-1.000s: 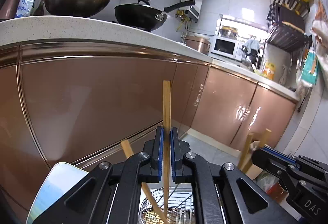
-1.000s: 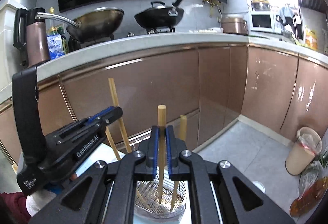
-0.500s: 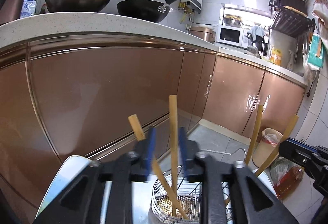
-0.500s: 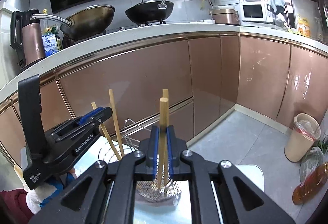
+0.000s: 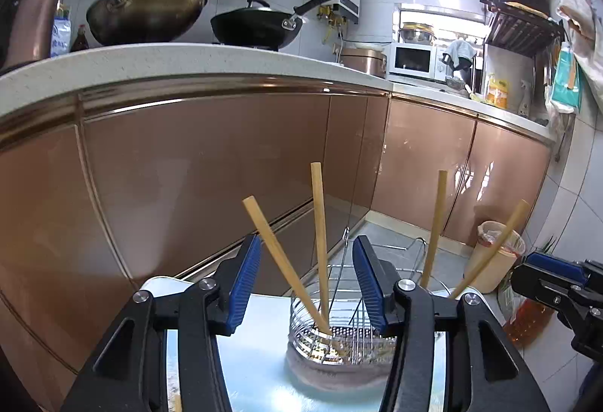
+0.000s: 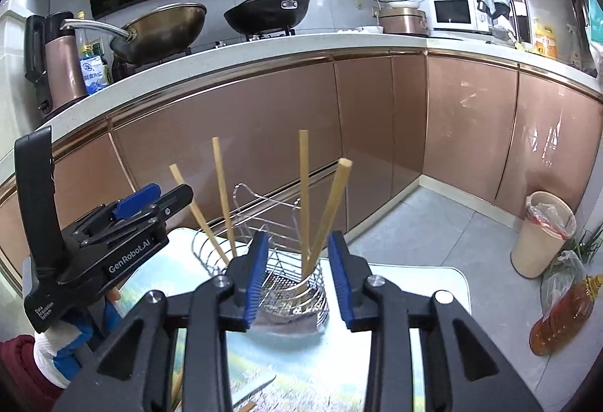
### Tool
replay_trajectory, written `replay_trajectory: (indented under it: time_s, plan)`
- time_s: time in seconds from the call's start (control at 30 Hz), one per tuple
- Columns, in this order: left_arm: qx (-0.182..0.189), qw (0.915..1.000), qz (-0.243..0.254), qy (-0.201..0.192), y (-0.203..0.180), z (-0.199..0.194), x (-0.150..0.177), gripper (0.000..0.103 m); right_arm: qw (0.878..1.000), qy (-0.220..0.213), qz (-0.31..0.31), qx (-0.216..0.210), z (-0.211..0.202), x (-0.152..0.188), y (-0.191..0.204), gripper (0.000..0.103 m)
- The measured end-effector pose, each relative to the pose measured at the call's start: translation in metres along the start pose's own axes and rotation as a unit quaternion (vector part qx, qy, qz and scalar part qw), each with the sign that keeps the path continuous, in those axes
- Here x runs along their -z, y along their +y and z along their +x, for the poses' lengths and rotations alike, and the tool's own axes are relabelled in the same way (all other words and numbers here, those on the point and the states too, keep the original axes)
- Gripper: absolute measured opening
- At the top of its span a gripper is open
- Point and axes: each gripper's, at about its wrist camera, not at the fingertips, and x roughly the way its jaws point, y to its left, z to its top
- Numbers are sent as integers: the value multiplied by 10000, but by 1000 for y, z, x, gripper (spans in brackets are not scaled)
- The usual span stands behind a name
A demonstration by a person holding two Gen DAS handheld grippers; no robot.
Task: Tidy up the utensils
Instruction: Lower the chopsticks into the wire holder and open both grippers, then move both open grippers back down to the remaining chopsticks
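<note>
Bamboo chopsticks [image 5: 319,242], 4 now, stand free in the rack [image 5: 339,333]; both grippers, left [image 5: 307,284] and right [image 6: 297,280], have let go, jaws opening and empty.

Two woks [image 6: 166,31] sit beside a microwave [image 6: 454,12].

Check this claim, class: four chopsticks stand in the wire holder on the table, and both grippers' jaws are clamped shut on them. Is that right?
Not quite. Four chopsticks do stand in the wire holder, but no jaws are clamped. In the right wrist view the right gripper has its jaws opening with clear gaps around the sticks; the left wrist view shows the same for the left gripper.
</note>
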Motion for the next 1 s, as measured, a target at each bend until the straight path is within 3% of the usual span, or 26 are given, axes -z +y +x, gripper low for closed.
replay_trajectory:
  time_s: [0.17,0.6,1.0]
  plan:
    - [-45,10000,-8,-21,6,-27,6,56,10000,66,63,8,-20,11,5,39]
    - [-141,9993,126,323,20,-106,34,61,9968,800,-15,89,-79,73,29,41]
    - [-162,9954,-58,937,83,-162,27,60,9956,899,-211,177,-131,64,62,40]
